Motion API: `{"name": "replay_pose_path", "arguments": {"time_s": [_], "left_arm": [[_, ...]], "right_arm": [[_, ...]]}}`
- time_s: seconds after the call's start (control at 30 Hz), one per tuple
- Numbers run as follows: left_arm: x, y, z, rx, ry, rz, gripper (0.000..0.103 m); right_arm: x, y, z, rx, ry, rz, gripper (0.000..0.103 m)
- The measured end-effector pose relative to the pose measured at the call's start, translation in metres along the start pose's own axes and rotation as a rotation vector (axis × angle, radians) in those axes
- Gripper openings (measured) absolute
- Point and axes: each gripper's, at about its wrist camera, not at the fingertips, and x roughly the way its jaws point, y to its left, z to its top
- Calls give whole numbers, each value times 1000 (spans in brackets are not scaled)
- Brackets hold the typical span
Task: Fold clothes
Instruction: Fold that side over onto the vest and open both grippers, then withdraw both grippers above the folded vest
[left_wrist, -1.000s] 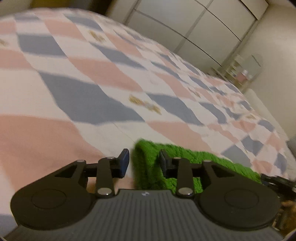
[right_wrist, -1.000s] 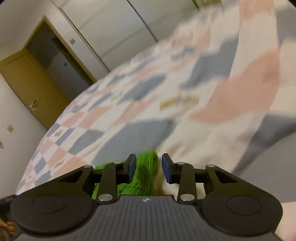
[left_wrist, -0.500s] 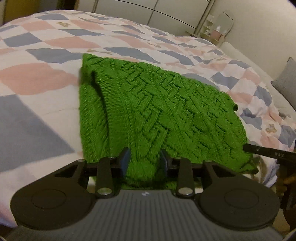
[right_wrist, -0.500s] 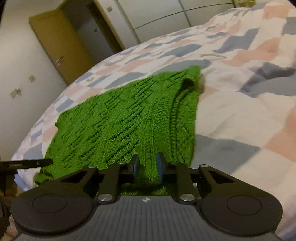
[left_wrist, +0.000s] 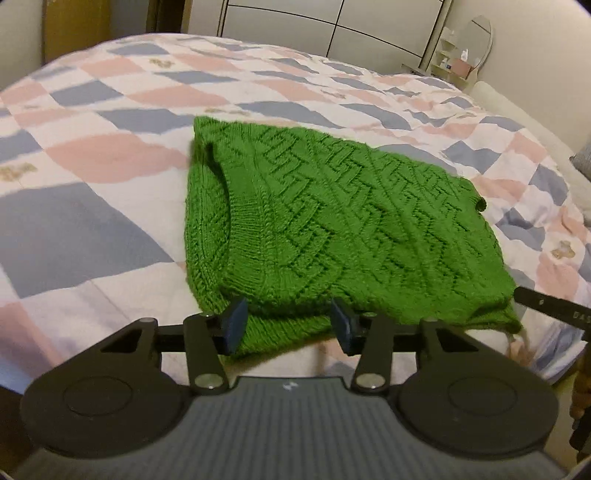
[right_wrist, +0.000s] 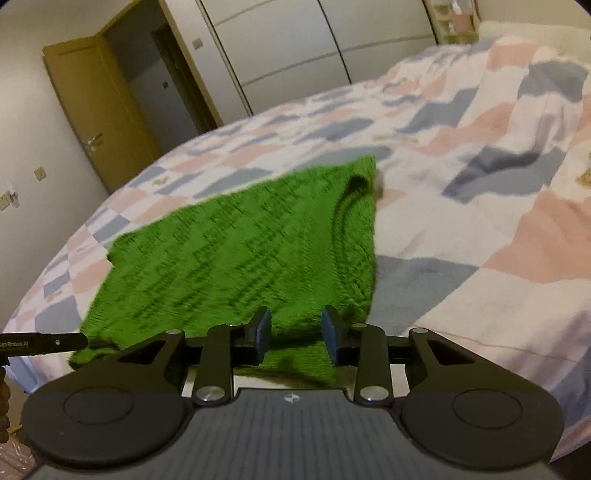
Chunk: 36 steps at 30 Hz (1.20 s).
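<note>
Lying flat on the quilt (left_wrist: 92, 229), the green sweater (left_wrist: 332, 221) reaches between both hand-held grippers' (left_wrist: 288, 325) (right_wrist: 294, 336) parted, empty jaws.

Both wrist views sit low at bed edge (left_wrist: 110, 177), close, facing across same green sweater (left_wrist: 332, 214) (right_wrist: 240, 251) from opposite ends.

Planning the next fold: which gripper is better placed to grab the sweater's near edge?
Left gripper, marginally. Both straddle the sweater edge, open, but the right gripper has the narrower gap.
</note>
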Motion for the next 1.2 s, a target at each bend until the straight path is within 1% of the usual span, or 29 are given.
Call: {"name": "replay_pose_path", "arguments": {"time_s": [0.03,0.1,0.17,0.3,0.4,0.6,0.73,0.8,0.9,1.0,1.2], "left_arm": [[-6,-4,0,0,0,14,44],[-19,-12,-2,1,-9,41,48],[-31,-20,-5,12,-17,63,50],[-53,-31,-13,40,-34,83,53],[-66,-34,-18,45,-48,80,56],[-88,-39,-27,50,-80,69,56],[-101,-40,-32,59,-101,51,57],[-106,-38,-35,59,-112,42,59],[-109,-30,-38,41,-116,17,59],[-106,-18,-41,20,-106,12,59],[-75,-3,-39,-19,-32,30,59]], "right_arm": [[-6,4,0,0,-9,-4,38],[-16,9,-2,0,-22,-2,45],[-25,15,-4,0,-36,0,47],[-40,22,-10,-3,-48,0,50],[-50,27,-14,-5,-54,-2,51],[-74,33,-19,-12,-95,1,54],[-87,37,-22,-16,-124,8,55],[-90,38,-23,-20,-132,7,57],[-89,38,-25,-23,-131,-1,57],[-83,36,-25,-22,-118,-8,59],[-56,23,-29,15,-54,-9,59]]}}
